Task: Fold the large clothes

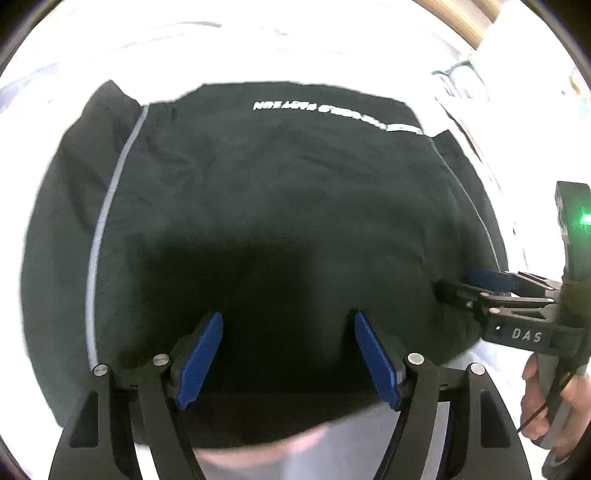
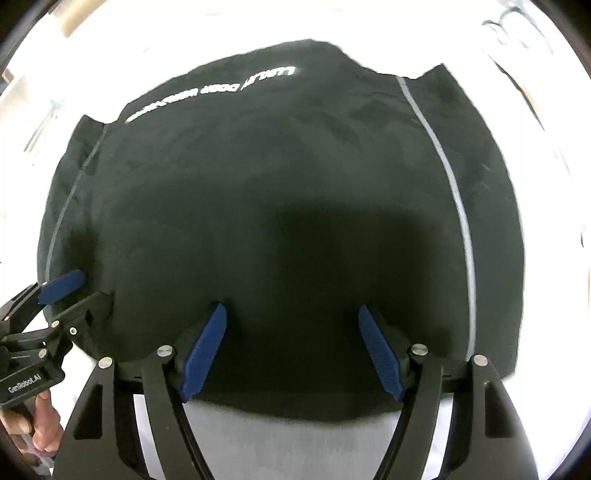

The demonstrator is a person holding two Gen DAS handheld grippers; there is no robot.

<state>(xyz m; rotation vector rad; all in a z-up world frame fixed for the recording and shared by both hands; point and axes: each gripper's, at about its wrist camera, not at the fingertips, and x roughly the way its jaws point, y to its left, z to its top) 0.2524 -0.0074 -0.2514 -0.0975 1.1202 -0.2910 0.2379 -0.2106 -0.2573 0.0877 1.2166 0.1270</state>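
Note:
A large black garment [image 1: 258, 192] with grey side stripes and white lettering lies spread flat on a white surface; it also fills the right wrist view [image 2: 280, 177]. My left gripper [image 1: 288, 332] is open, its blue pads over the garment's near edge. My right gripper [image 2: 291, 325] is open too, above the near edge further right. Each gripper shows in the other's view: the right one [image 1: 465, 282] at the garment's right side, the left one [image 2: 79, 286] at its left side.
The white surface [image 1: 258, 48] extends around the garment. A pair of glasses [image 1: 458, 74] lies at the far right. A wooden strip [image 1: 461, 18] runs along the far right corner. A hand [image 1: 543, 391] holds the right gripper's handle.

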